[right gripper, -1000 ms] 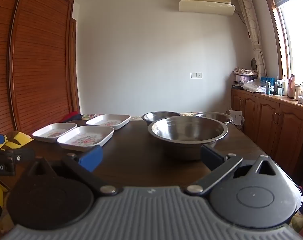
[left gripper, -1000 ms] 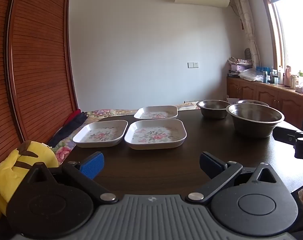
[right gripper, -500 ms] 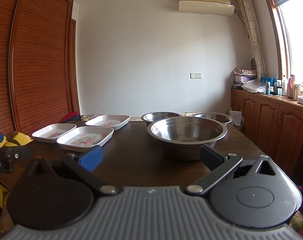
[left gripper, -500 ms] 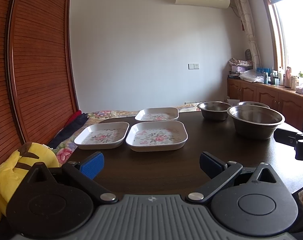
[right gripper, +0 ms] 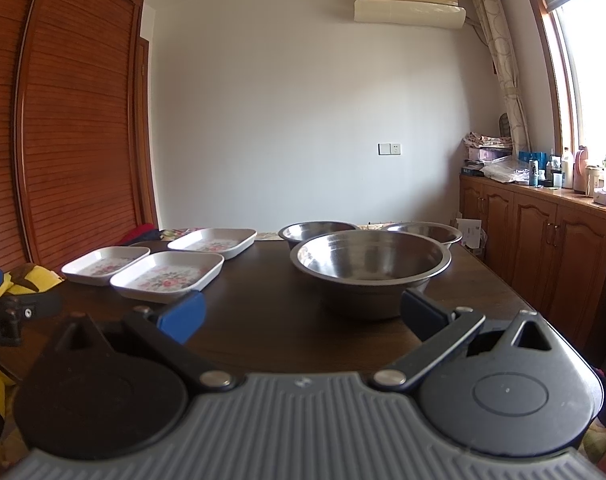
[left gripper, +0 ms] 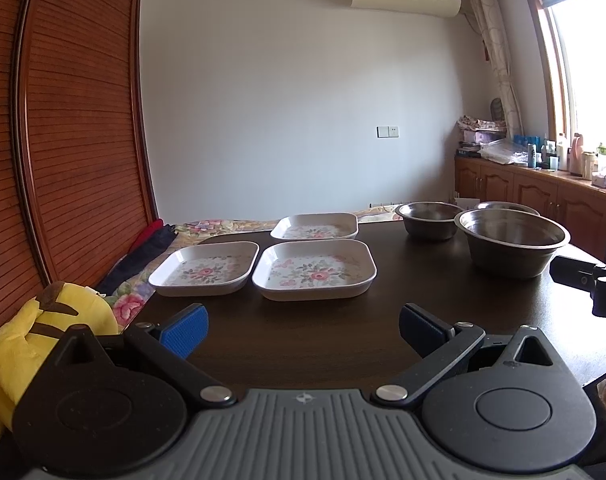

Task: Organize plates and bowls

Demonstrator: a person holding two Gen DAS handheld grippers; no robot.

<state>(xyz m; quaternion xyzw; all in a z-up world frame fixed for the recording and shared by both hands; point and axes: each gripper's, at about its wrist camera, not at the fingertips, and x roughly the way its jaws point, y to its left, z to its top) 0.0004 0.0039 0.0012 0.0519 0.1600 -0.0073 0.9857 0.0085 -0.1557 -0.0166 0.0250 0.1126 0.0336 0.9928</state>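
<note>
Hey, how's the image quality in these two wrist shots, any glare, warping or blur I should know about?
Left wrist view: the window at right is blown out white, and the wardrobe door bows from fisheye distortion. Right wrist view: the same window glares, daylight glints inside the big steel bowl, and the floral plates look sharp, with no motion blur.

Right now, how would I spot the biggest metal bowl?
Look at the dark wooden table, on its window side, away from the flowered plates. Three steel bowls sit there; the biggest bowl is the nearest, in front of the two smaller ones.
</note>
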